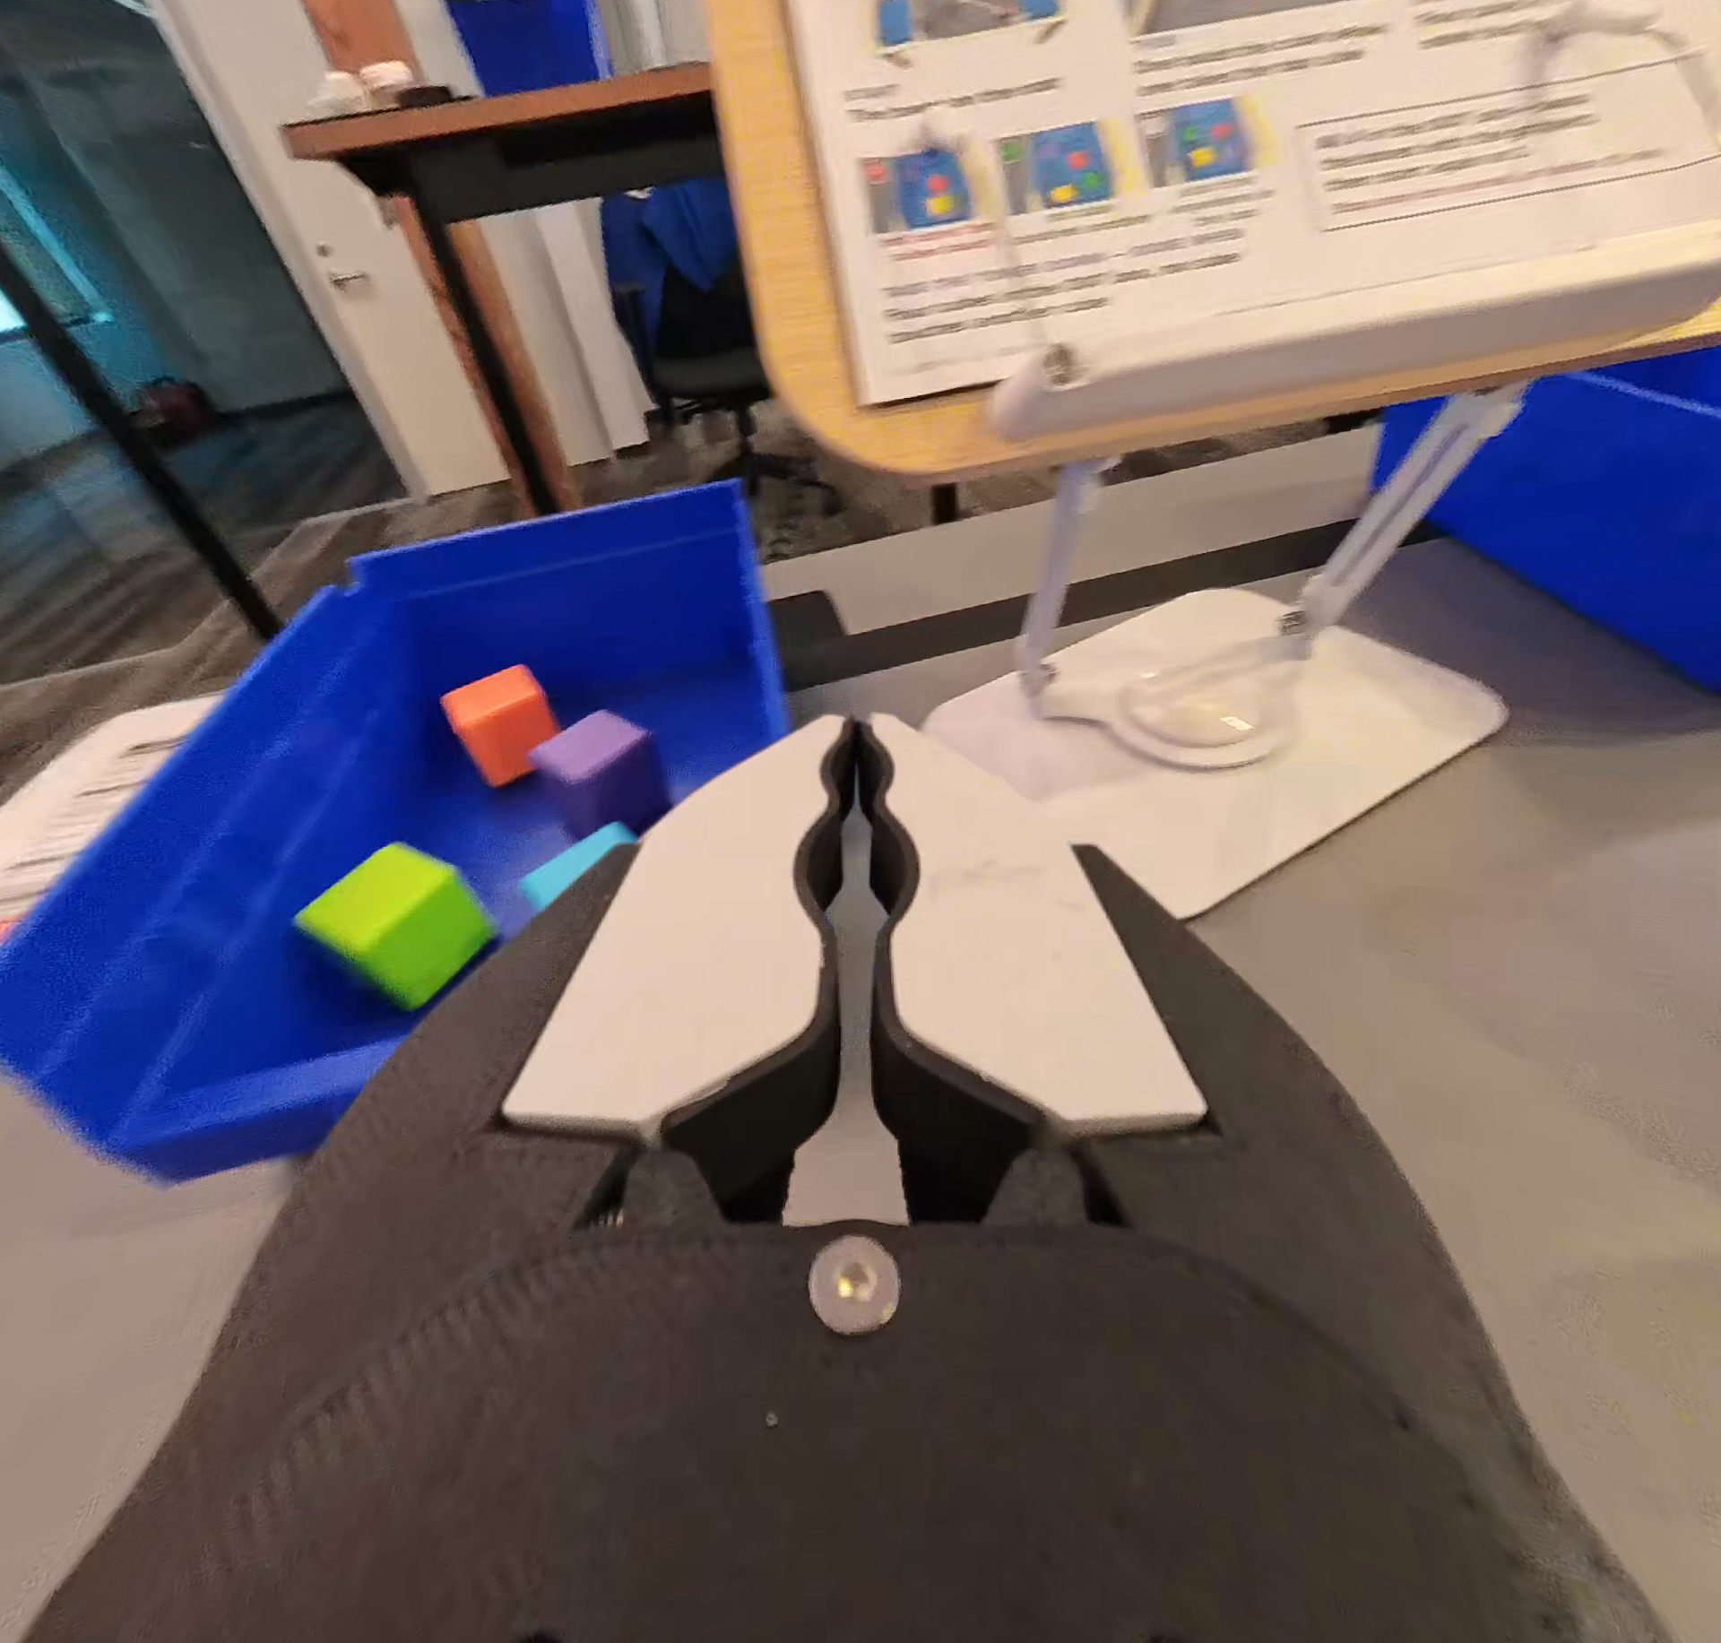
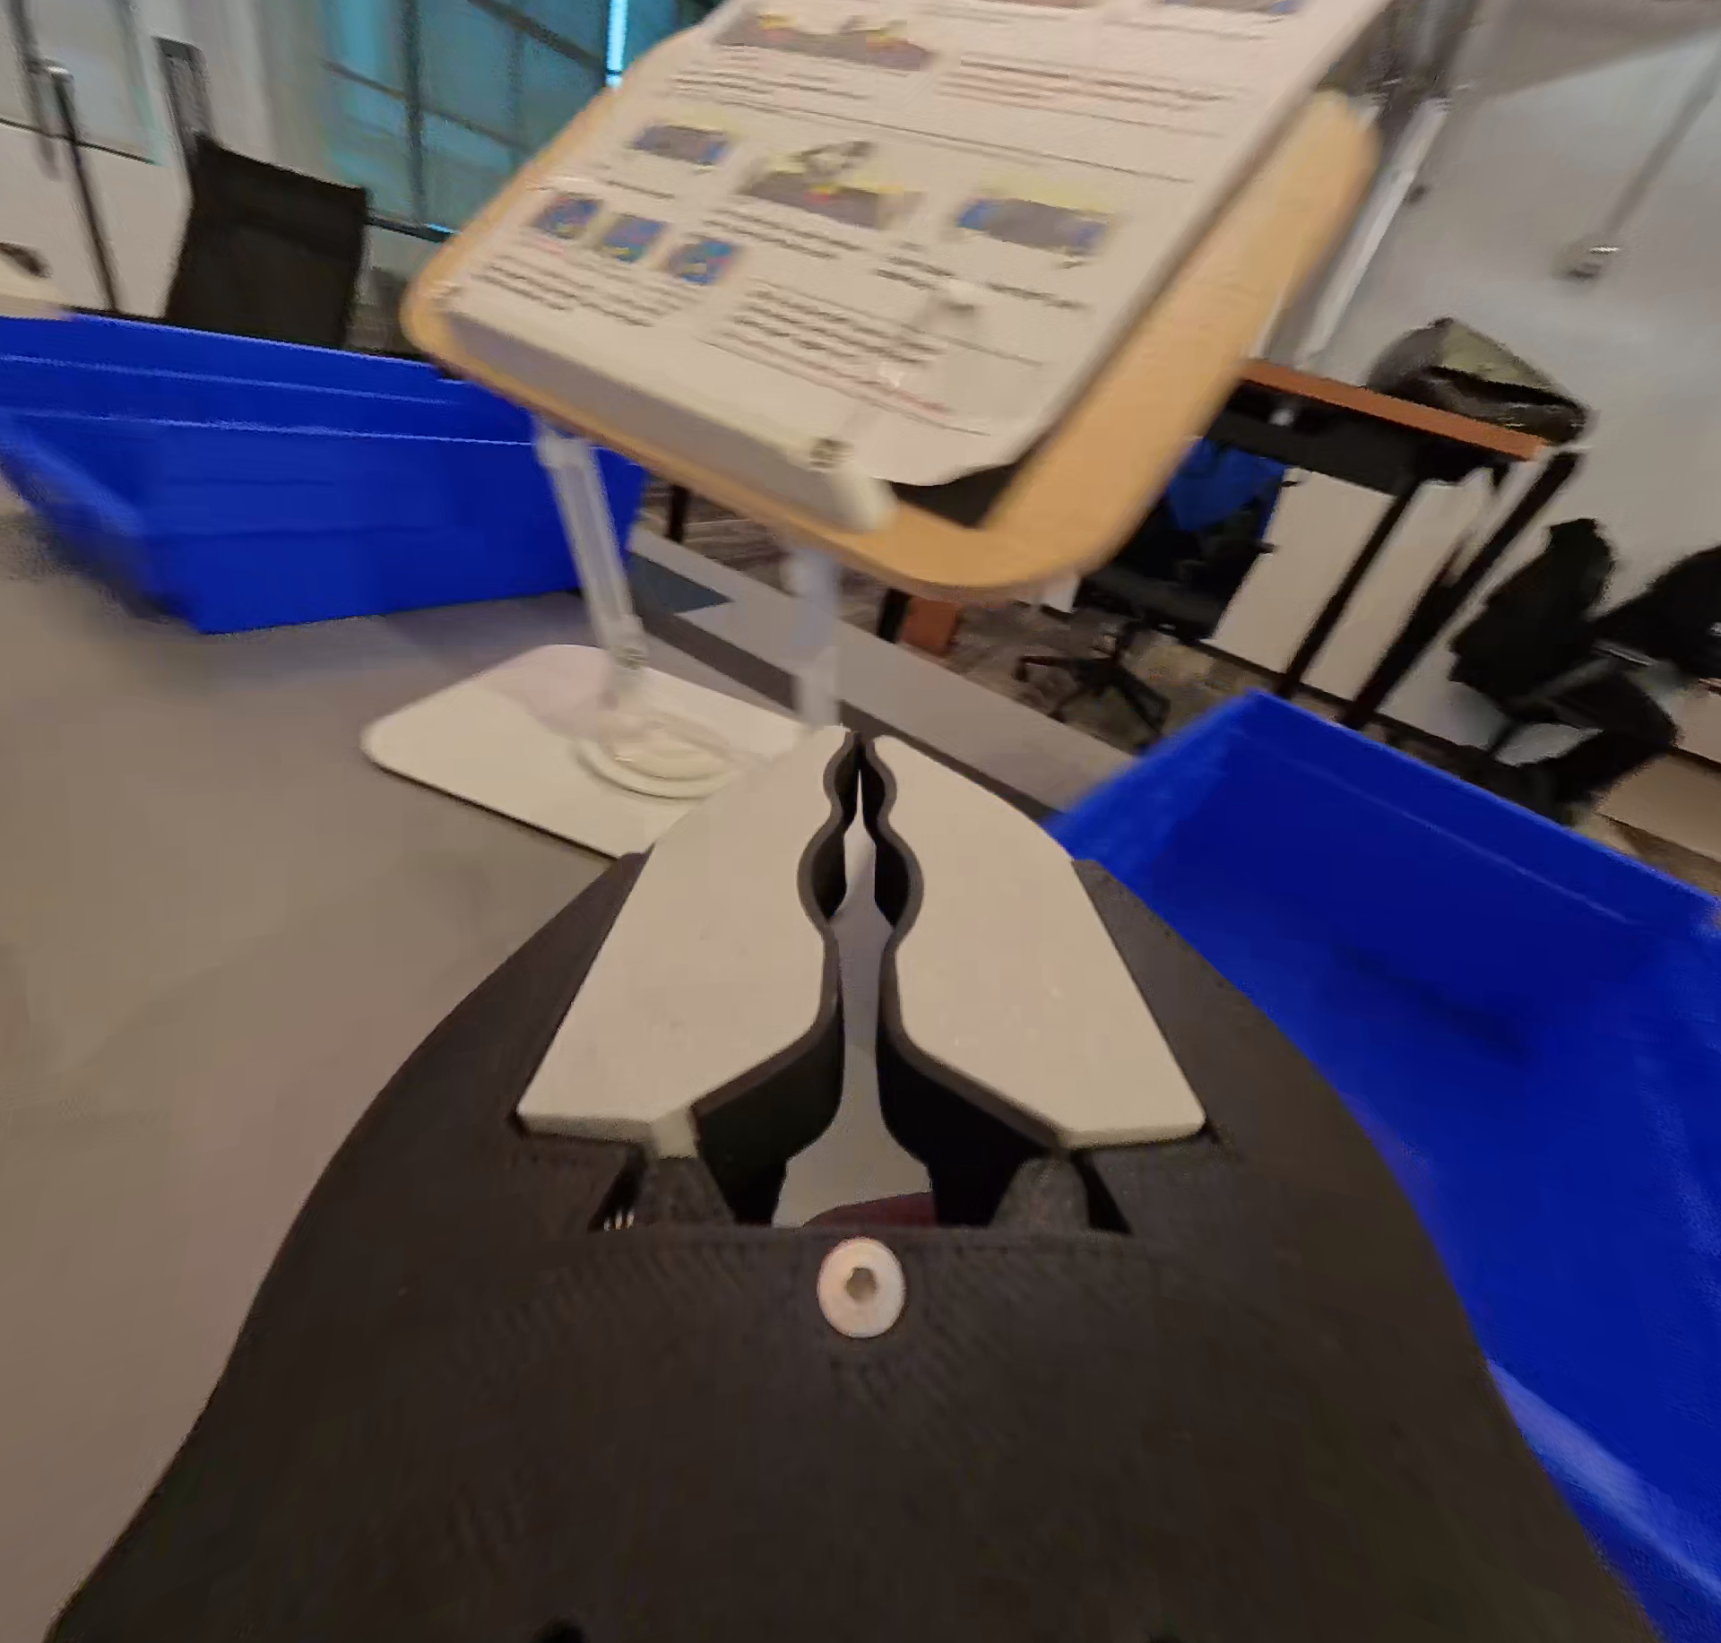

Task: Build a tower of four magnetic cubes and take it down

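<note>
Orange [image 1: 498, 721], purple [image 1: 603, 768], green [image 1: 399, 920] cubes loose in blue bin [image 1: 233, 863]; both grippers [image 1: 855, 741] [image 2: 858, 746] pressed together, empty.

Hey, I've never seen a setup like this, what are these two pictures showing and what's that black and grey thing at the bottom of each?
Each picture comes from a camera mounted on a hand-held gripper, looking forward along its fingers. The left gripper and the right gripper both have their jaws closed, and neither holds anything. Both hover over a grey table. Left of the left gripper sits a blue bin containing an orange cube, a purple cube, a green cube and a light blue cube, partly hidden. Ahead stands a tilted board on a white stand carrying an instruction sheet. The right view shows another blue bin; its inside is not visible.
</note>
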Available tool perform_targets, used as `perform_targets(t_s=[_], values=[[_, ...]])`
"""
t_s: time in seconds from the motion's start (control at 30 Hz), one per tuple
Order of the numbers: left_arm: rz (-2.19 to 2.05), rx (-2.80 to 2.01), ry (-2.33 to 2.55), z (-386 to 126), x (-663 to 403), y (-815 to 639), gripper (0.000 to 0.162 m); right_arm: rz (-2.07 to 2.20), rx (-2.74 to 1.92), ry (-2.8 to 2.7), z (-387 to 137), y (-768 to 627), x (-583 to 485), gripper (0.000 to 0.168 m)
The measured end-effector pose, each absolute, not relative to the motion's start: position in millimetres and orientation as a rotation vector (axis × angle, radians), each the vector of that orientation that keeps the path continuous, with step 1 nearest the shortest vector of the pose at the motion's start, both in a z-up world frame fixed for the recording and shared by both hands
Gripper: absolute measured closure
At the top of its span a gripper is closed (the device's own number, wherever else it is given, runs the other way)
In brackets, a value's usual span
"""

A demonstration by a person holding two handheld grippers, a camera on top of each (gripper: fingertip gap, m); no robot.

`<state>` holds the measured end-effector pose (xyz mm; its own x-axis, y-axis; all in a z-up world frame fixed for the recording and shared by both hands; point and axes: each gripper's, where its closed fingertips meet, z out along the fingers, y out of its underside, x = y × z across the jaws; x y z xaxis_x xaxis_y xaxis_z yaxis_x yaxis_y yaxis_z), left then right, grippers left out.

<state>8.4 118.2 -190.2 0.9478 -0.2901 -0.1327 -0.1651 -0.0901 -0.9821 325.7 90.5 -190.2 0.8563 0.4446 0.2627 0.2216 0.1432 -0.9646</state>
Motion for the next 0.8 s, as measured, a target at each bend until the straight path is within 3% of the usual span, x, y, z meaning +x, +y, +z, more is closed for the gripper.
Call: perform_targets(t_s=[0.17, 0.27, 0.8], values=[[-0.121, -1.629, 0.488, -199, 82, 125, 0.162, 0.266, -1.502, -0.752, -232, 91, 222, 0.168], [-0.137, -1.643, 0.515, -215, 113, 134, 0.162, 0.285, -1.483, -0.765, -232, 101, 195, 0.168], [-0.132, -1.595, 0.576, -232, 159, 154, 0.162, 0.345, -1.487, -0.732, -230, 116, 183, 0.166]])
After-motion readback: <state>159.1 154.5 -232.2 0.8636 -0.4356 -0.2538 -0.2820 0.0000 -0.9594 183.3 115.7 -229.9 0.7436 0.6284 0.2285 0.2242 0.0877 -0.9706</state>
